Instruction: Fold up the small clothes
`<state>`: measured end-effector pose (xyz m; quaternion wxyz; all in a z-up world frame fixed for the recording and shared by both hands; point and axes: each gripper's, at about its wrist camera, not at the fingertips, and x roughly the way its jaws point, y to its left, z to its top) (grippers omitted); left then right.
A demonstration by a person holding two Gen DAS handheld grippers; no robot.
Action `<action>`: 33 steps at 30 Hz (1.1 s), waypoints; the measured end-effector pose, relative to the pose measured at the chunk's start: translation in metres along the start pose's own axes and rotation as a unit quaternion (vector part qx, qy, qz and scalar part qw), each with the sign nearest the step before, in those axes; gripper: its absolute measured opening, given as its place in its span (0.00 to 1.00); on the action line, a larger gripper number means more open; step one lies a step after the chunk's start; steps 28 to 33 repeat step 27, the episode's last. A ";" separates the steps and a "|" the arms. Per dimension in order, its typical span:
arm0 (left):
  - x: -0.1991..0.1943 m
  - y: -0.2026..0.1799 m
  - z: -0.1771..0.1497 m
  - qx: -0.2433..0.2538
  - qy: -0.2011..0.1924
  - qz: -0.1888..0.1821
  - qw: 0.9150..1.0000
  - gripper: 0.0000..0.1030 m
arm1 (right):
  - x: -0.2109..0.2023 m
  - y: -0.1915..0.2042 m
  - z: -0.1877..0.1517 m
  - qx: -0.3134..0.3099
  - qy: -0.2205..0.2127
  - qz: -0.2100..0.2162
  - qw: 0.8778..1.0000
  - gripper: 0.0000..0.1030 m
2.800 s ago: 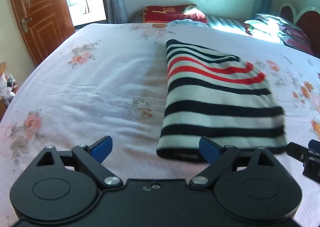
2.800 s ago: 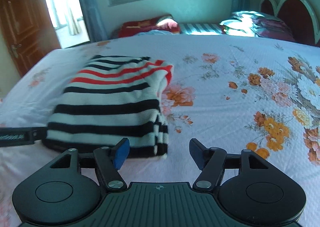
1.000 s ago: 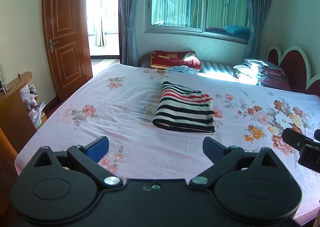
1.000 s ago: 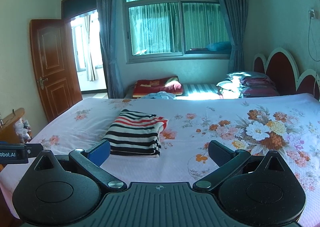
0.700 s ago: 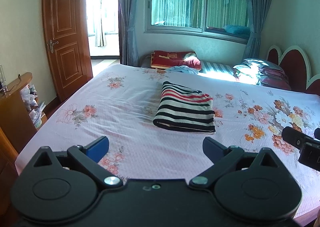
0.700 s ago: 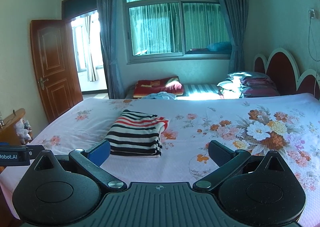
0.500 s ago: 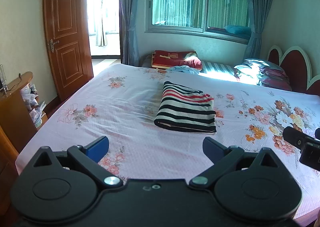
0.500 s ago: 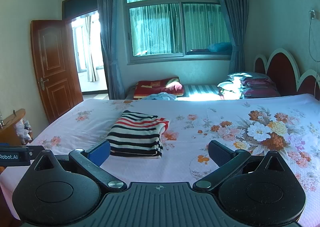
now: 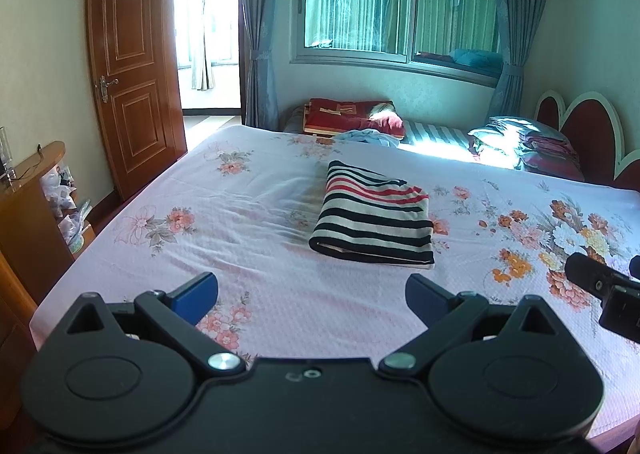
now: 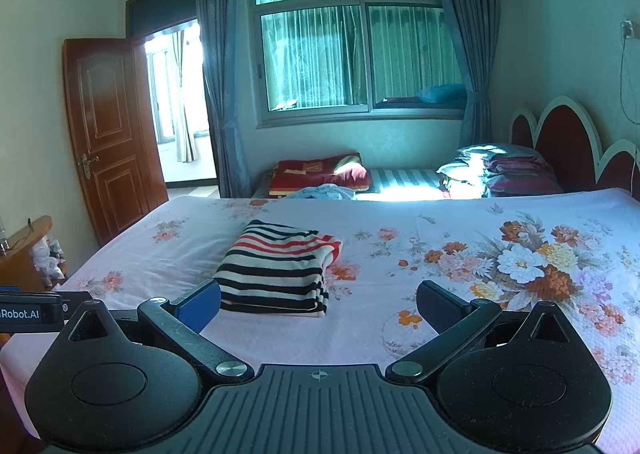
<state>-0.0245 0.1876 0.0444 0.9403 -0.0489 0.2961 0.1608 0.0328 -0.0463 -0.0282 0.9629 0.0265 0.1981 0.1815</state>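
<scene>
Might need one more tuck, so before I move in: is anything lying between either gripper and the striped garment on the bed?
Nothing visible. Only bare floral bedsheet lies between the open left gripper and the folded striped garment, and likewise ahead of the open right gripper.

Both grippers have pulled well back from the striped top (image 9: 374,224). Earlier the left gripper (image 9: 312,294) and right gripper (image 10: 318,302) sat right at its near edge; now they hold off over the near side of the bed (image 9: 280,314). The top itself seems to have kept its place, folded.
</scene>
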 end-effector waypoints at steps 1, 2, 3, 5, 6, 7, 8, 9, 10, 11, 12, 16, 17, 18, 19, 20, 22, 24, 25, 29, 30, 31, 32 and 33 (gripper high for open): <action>0.000 0.000 0.000 0.000 0.000 0.000 1.000 0.97 | 0.001 0.000 0.000 0.000 0.000 0.000 1.000 1.00; 0.000 0.000 0.000 0.001 0.000 0.000 1.000 0.97 | 0.002 0.000 0.000 0.000 0.001 0.001 1.000 1.00; 0.001 0.001 0.000 0.001 0.000 0.000 1.000 0.97 | 0.002 0.000 0.000 0.001 0.002 0.003 1.000 1.00; 0.001 0.001 0.000 0.000 0.001 0.000 1.000 0.97 | 0.003 0.000 0.000 0.000 0.002 0.003 1.000 1.00; 0.001 0.001 0.000 0.000 0.001 0.000 1.000 0.97 | 0.004 0.000 0.000 -0.001 0.002 0.002 1.000 1.00; 0.002 0.001 0.000 0.001 0.001 -0.001 1.000 0.97 | 0.003 0.000 0.000 -0.001 0.003 0.003 1.000 1.00; 0.002 0.001 0.000 0.000 0.002 -0.001 1.000 0.97 | 0.004 0.000 0.000 0.000 0.003 0.003 1.000 1.00; 0.002 0.001 0.000 0.000 0.002 -0.001 1.000 0.97 | 0.004 0.000 0.000 0.000 0.003 0.003 1.000 1.00; 0.002 0.001 0.000 0.001 0.002 -0.001 1.000 0.97 | 0.004 0.001 0.000 0.001 0.003 0.003 1.000 1.00; 0.003 0.001 0.000 0.001 0.003 -0.001 1.000 0.97 | 0.004 0.001 0.000 0.001 0.004 0.003 1.000 1.00; 0.005 0.001 0.000 0.001 0.004 -0.002 1.000 0.97 | 0.004 0.001 0.000 0.000 0.003 0.003 1.000 1.00; 0.009 0.001 0.000 -0.001 0.008 -0.005 1.000 0.97 | 0.006 0.001 -0.001 0.001 0.004 0.004 1.000 1.00; 0.011 0.001 0.000 -0.002 0.009 -0.007 1.000 0.97 | 0.007 0.000 -0.001 0.001 0.004 0.004 1.000 1.00; 0.013 0.000 0.000 -0.002 0.011 -0.008 1.000 0.97 | 0.008 0.000 -0.001 0.001 0.005 0.004 1.000 1.00; 0.016 0.000 0.001 -0.002 0.011 -0.010 1.000 0.97 | 0.008 0.000 -0.001 0.001 0.005 0.004 1.000 1.00; 0.018 0.000 0.000 -0.001 0.011 -0.013 1.000 0.97 | 0.010 0.000 -0.001 0.003 0.005 0.003 1.000 1.00; 0.023 0.000 0.001 0.001 0.011 -0.016 1.000 0.95 | 0.013 -0.002 -0.001 0.006 0.006 0.002 1.000 1.00; 0.027 0.002 0.000 0.003 0.003 -0.031 1.000 0.92 | 0.017 -0.004 -0.001 0.008 0.010 0.000 1.000 1.00; 0.028 0.002 -0.001 0.002 -0.007 -0.034 0.999 0.91 | 0.018 -0.005 -0.002 0.009 0.011 0.000 1.000 1.00; 0.034 0.003 -0.001 0.001 -0.022 -0.034 0.999 0.93 | 0.023 -0.006 -0.004 0.005 0.015 -0.002 1.000 1.00; 0.034 0.003 -0.001 0.001 -0.022 -0.034 0.999 0.93 | 0.023 -0.006 -0.004 0.005 0.015 -0.002 1.000 1.00; 0.034 0.003 -0.001 0.001 -0.022 -0.034 0.999 0.93 | 0.023 -0.006 -0.004 0.005 0.015 -0.002 1.000 1.00; 0.034 0.003 -0.001 0.001 -0.022 -0.034 0.999 0.93 | 0.023 -0.006 -0.004 0.005 0.015 -0.002 1.000 1.00; 0.034 0.003 -0.001 0.001 -0.022 -0.034 0.999 0.93 | 0.023 -0.006 -0.004 0.005 0.015 -0.002 1.000 1.00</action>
